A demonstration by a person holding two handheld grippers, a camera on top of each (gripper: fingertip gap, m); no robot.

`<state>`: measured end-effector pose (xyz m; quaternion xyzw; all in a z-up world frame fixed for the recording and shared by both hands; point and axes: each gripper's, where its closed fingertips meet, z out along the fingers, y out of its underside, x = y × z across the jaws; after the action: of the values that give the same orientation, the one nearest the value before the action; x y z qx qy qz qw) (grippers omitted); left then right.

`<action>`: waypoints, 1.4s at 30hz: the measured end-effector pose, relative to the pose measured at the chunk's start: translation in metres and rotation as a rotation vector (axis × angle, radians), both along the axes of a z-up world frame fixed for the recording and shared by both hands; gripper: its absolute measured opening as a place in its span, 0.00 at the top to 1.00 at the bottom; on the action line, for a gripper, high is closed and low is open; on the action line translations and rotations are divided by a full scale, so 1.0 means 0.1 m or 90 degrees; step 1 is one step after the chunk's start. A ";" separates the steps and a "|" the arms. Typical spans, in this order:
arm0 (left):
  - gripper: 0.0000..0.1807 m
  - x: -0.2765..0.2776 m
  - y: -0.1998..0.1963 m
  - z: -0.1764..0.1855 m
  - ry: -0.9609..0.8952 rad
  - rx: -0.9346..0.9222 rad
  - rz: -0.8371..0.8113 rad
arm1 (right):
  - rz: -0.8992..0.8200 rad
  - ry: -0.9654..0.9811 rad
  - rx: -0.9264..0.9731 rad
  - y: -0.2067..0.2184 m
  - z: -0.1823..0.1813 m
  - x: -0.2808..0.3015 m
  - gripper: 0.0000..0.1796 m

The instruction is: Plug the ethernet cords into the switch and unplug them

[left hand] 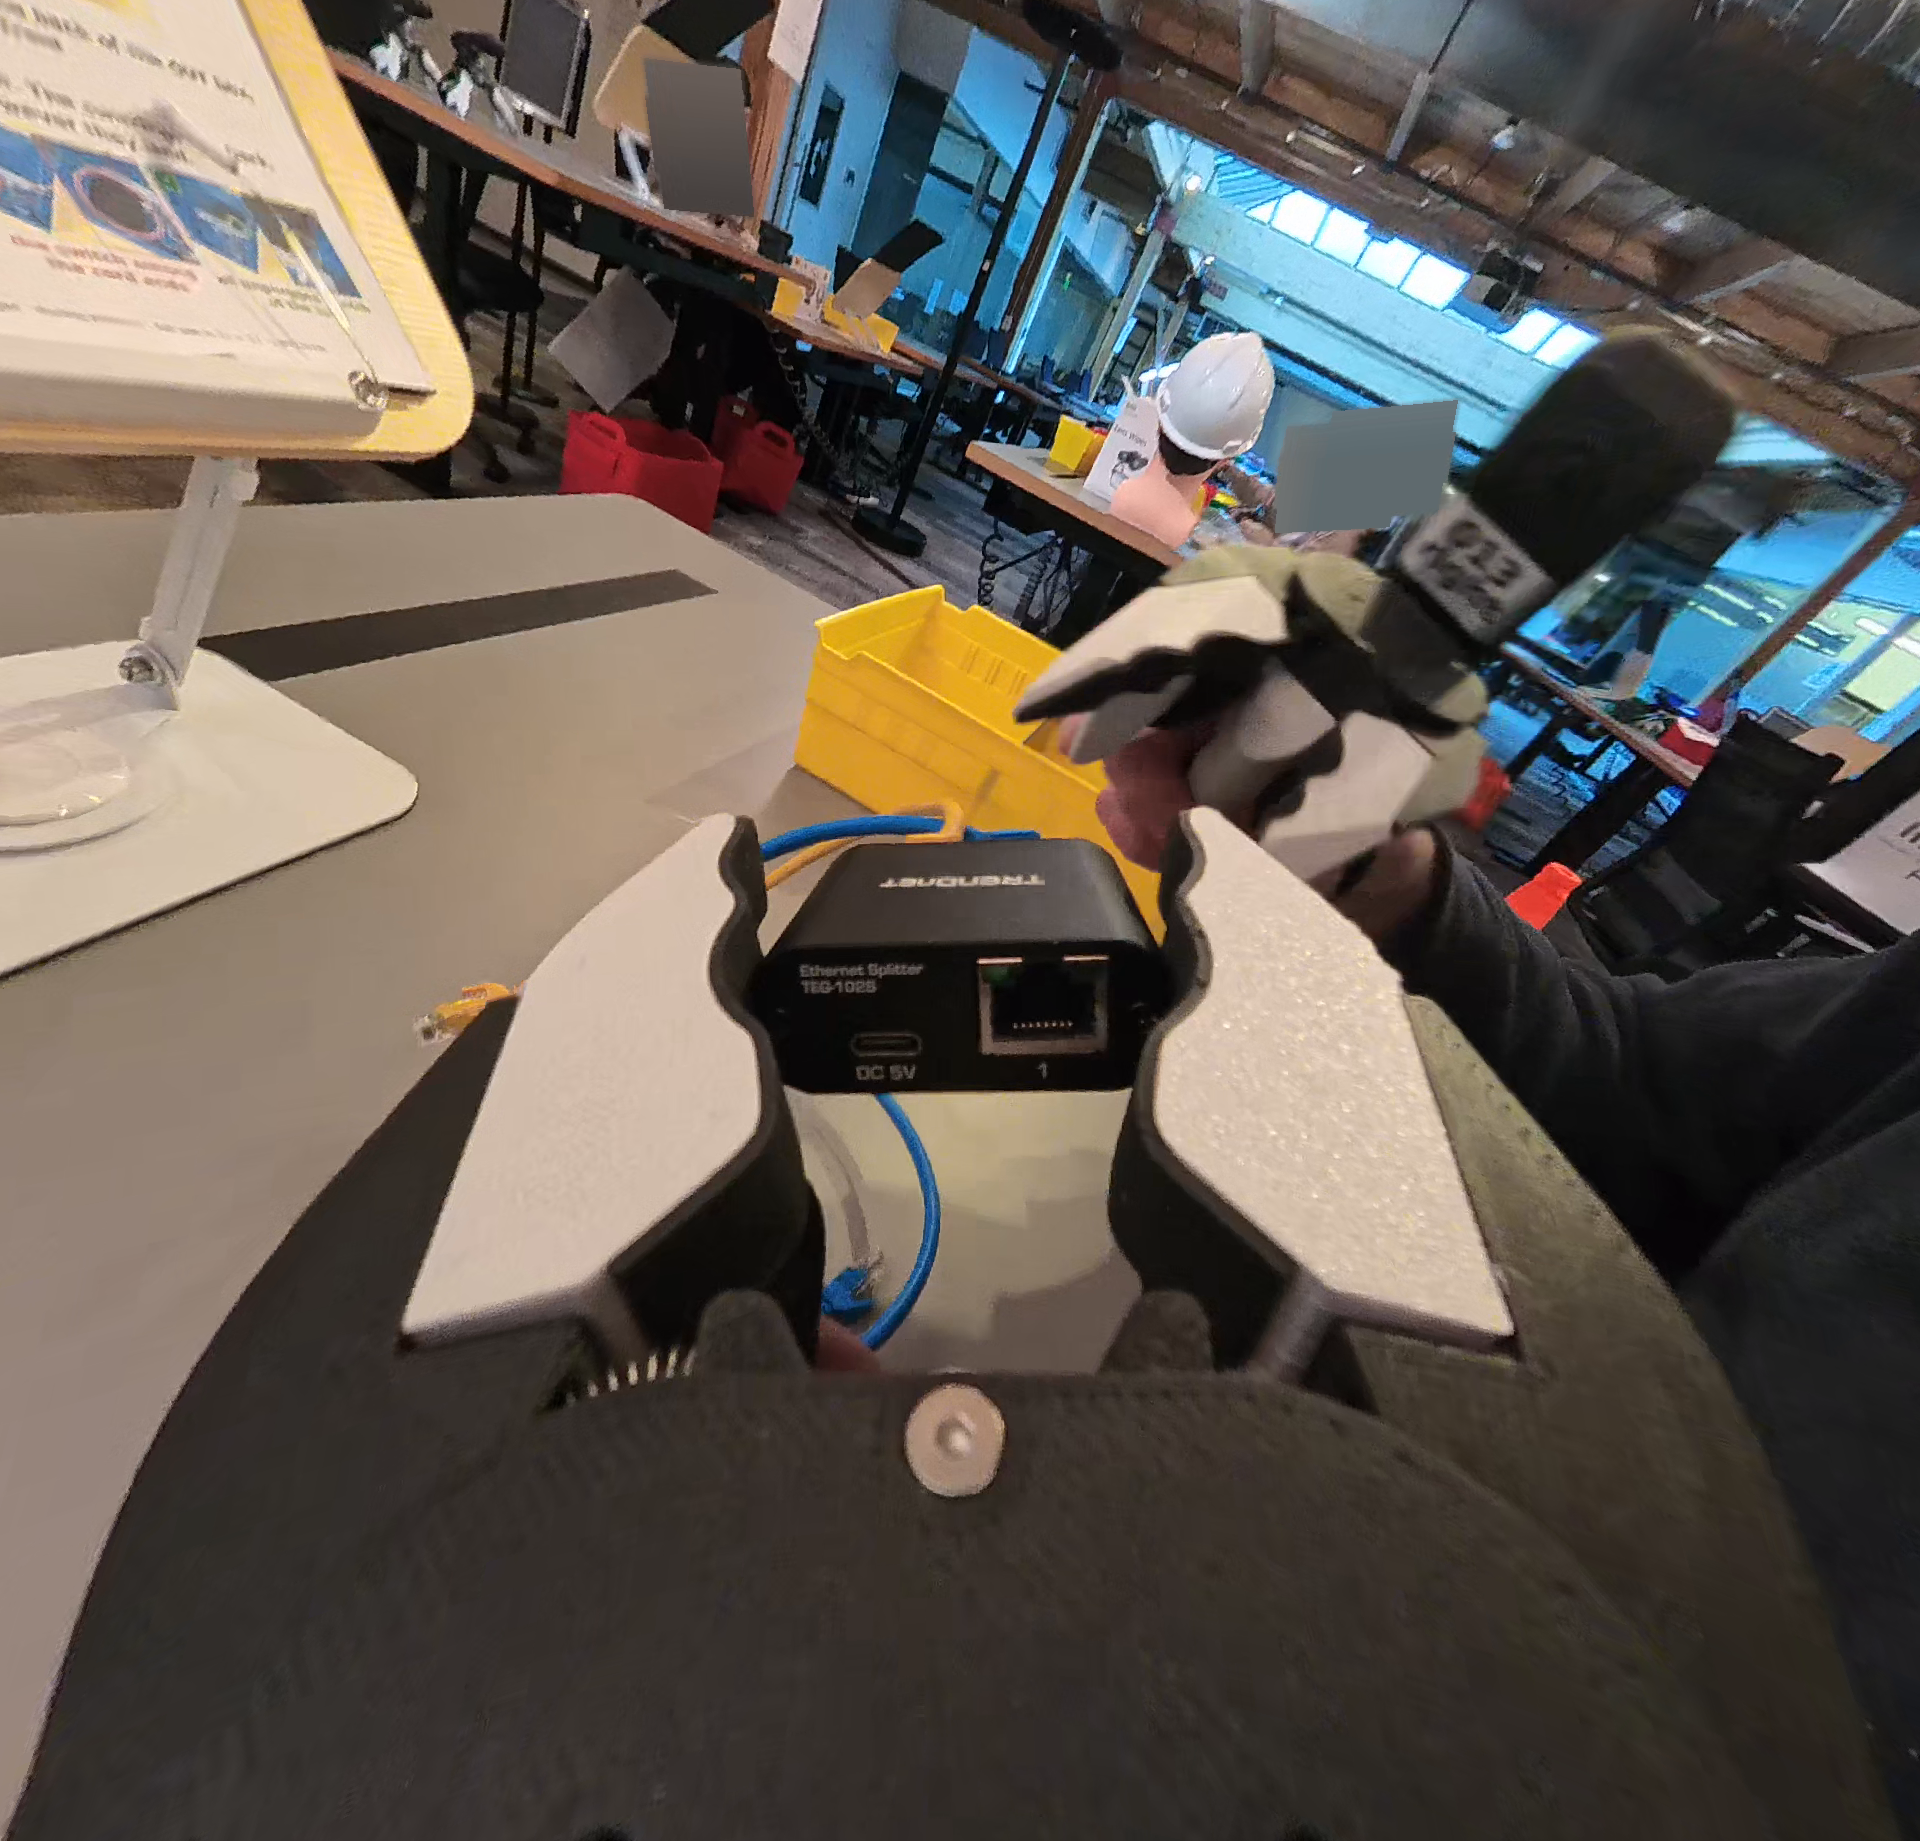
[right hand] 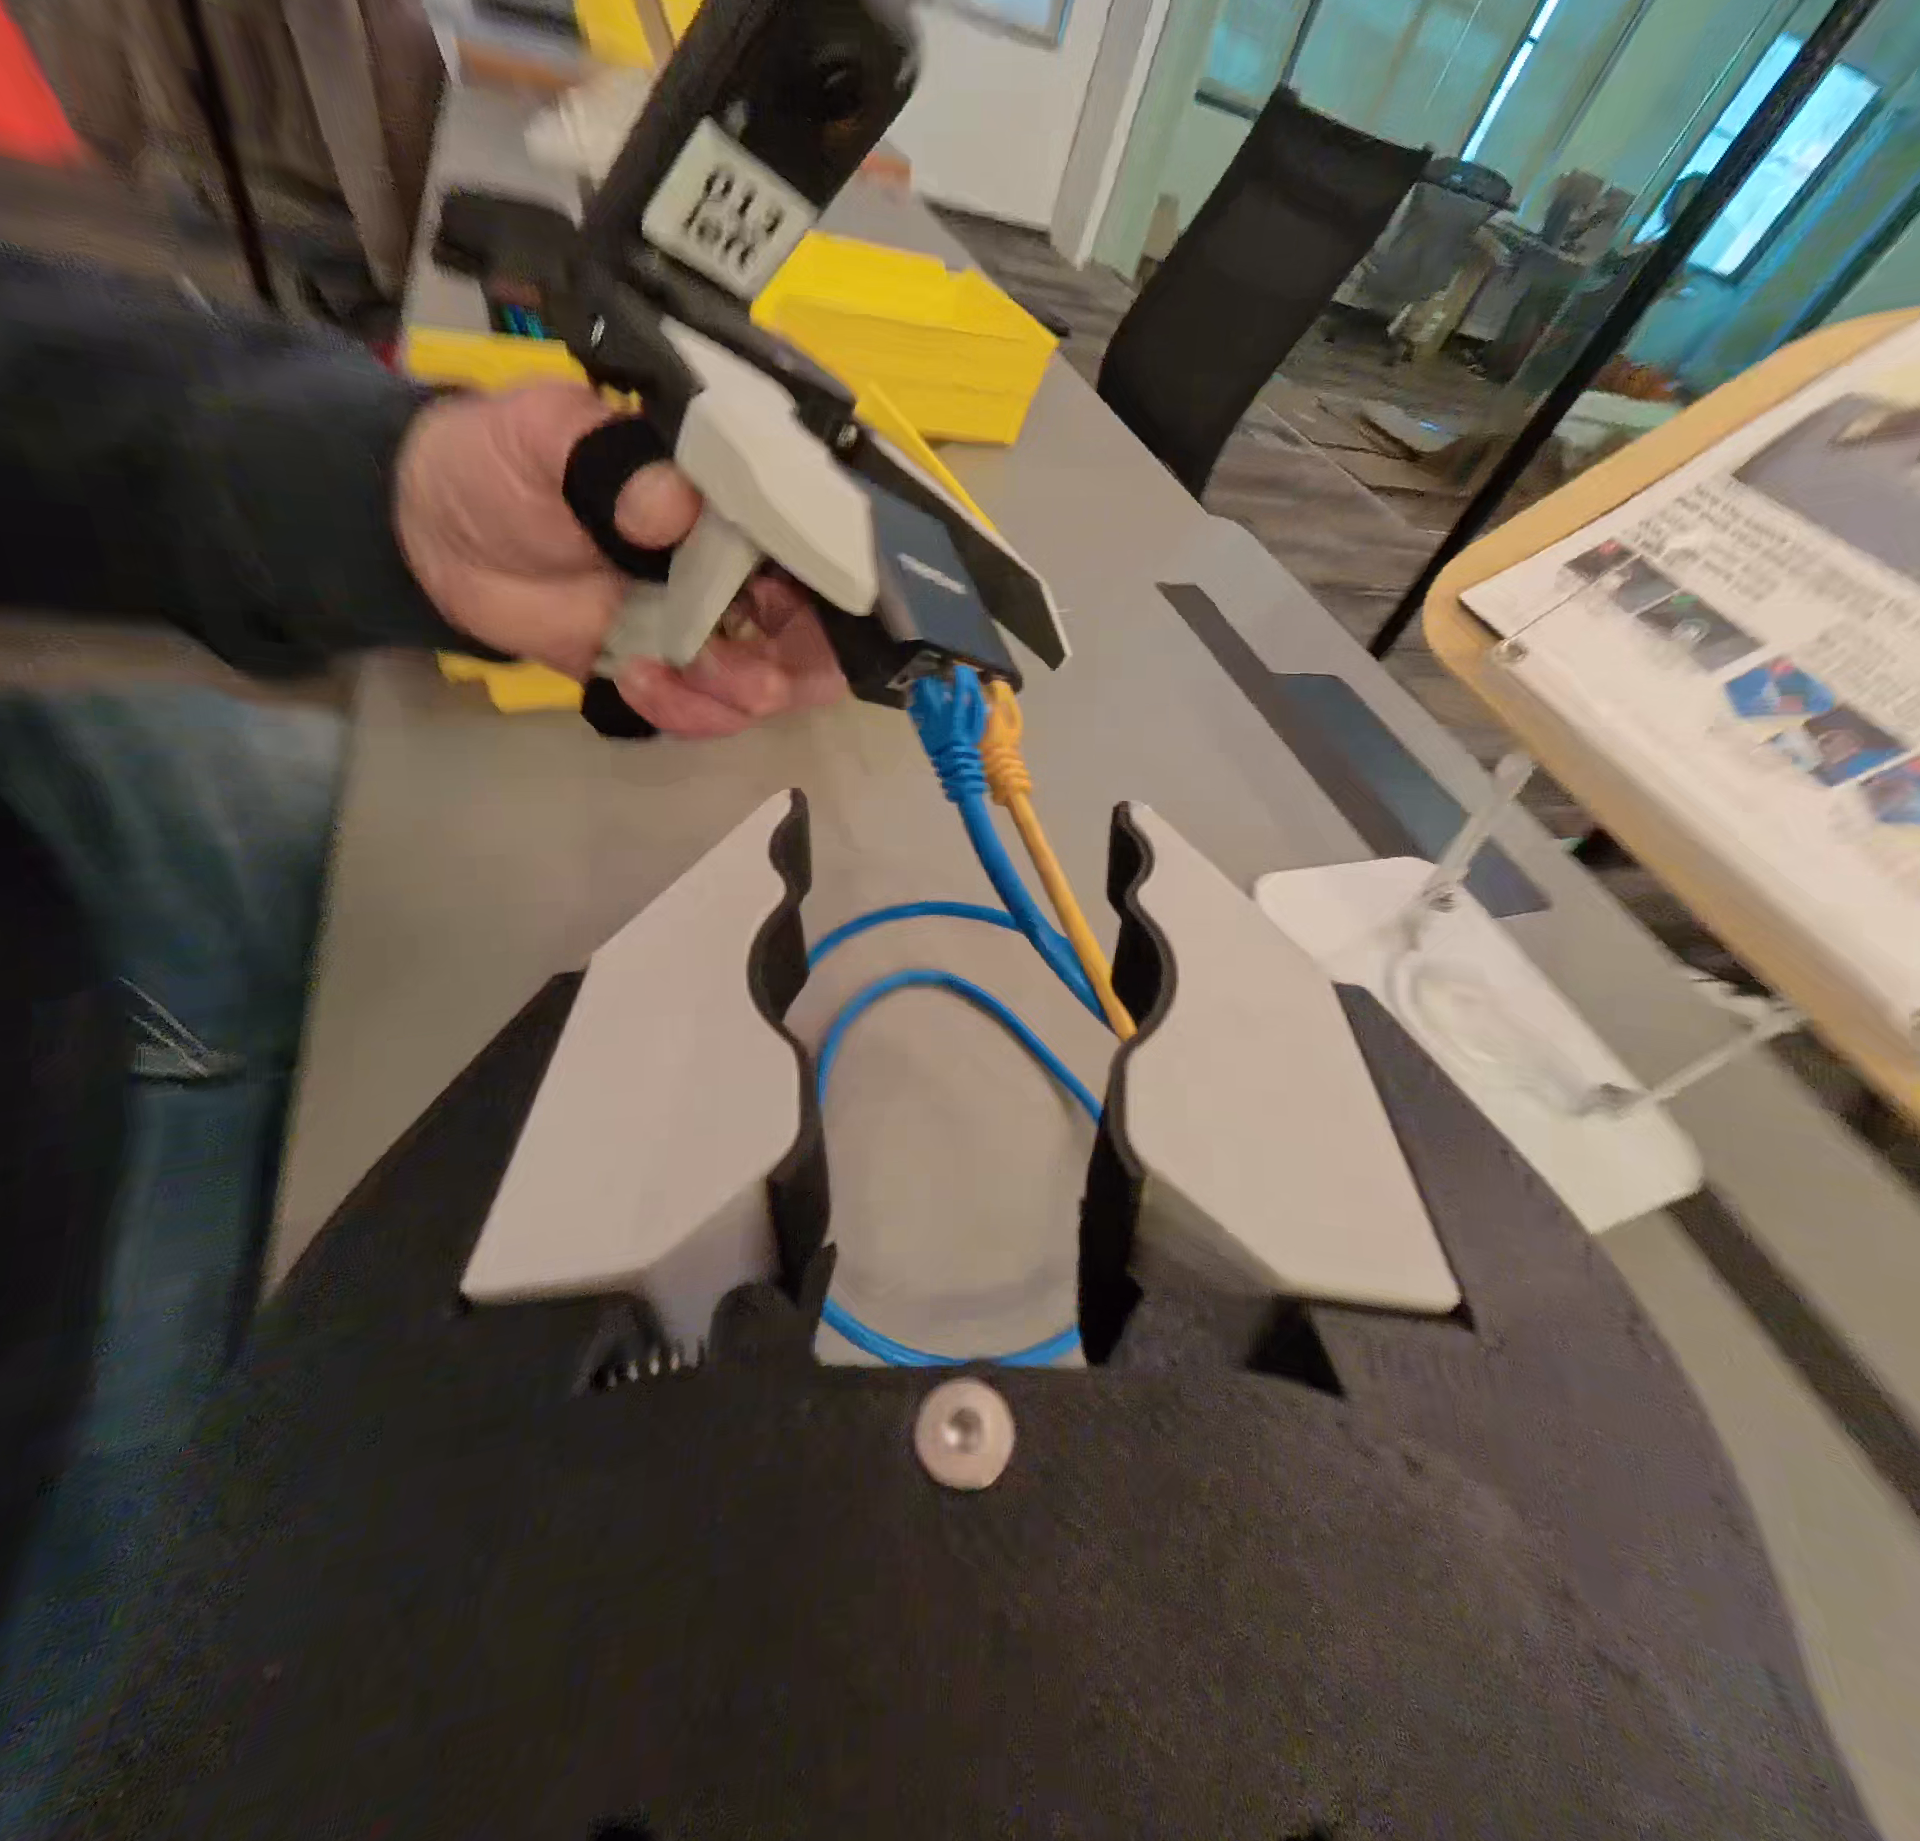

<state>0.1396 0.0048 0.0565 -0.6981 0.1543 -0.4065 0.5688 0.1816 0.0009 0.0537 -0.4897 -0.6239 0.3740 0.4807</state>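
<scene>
My left gripper [left hand: 961, 835] is shut on the black ethernet switch [left hand: 956, 960] and holds it above the grey table [left hand: 468, 856]. The switch's near port [left hand: 1039, 1007] is empty. In the right wrist view, a blue cord [right hand: 951, 721] and a yellow cord [right hand: 1003, 752] are plugged into the switch [right hand: 935, 586] on its other side. My right gripper [right hand: 961, 815] is open and empty, just short of those plugs, with both cords running between its fingers. It also shows in the left wrist view [left hand: 1049, 731]. A loose blue plug [left hand: 852, 1292] and a loose yellow plug [left hand: 462, 1012] lie on the table.
A yellow bin [left hand: 914, 690] stands behind the switch, and more yellow bins [right hand: 904, 337] sit farther along the table. A white document stand [left hand: 156, 731] holding an instruction board [left hand: 208, 181] stands beside the work spot; its base also shows in the right wrist view [right hand: 1455, 1012]. The left gripper's tips are roughly 5 centimetres from the right gripper's.
</scene>
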 end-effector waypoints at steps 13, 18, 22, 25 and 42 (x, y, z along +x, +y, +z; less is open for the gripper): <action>0.60 0.20 -0.14 0.09 0.013 0.087 -0.056 | 0.229 -0.111 -0.222 -0.21 -0.27 -0.22 0.86; 0.60 0.21 -0.17 -0.02 0.070 0.070 -0.085 | 0.224 -0.119 -0.190 -0.19 -0.31 -0.20 0.87; 0.52 0.16 -0.19 -0.16 0.208 0.076 -0.077 | 0.231 -0.166 -0.173 -0.17 -0.33 -0.14 0.87; 0.50 0.10 -0.17 -0.26 0.355 0.113 -0.035 | 0.242 -0.207 -0.165 -0.15 -0.35 -0.09 0.87; 0.85 0.06 -0.01 -0.37 0.849 0.387 0.099 | 0.244 -0.237 -0.165 -0.09 -0.34 -0.09 0.86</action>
<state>0.1452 0.0039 0.0192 -0.6172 0.5234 0.2068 0.5499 0.1726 -0.0086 0.0196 -0.4808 -0.7294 0.4381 0.2118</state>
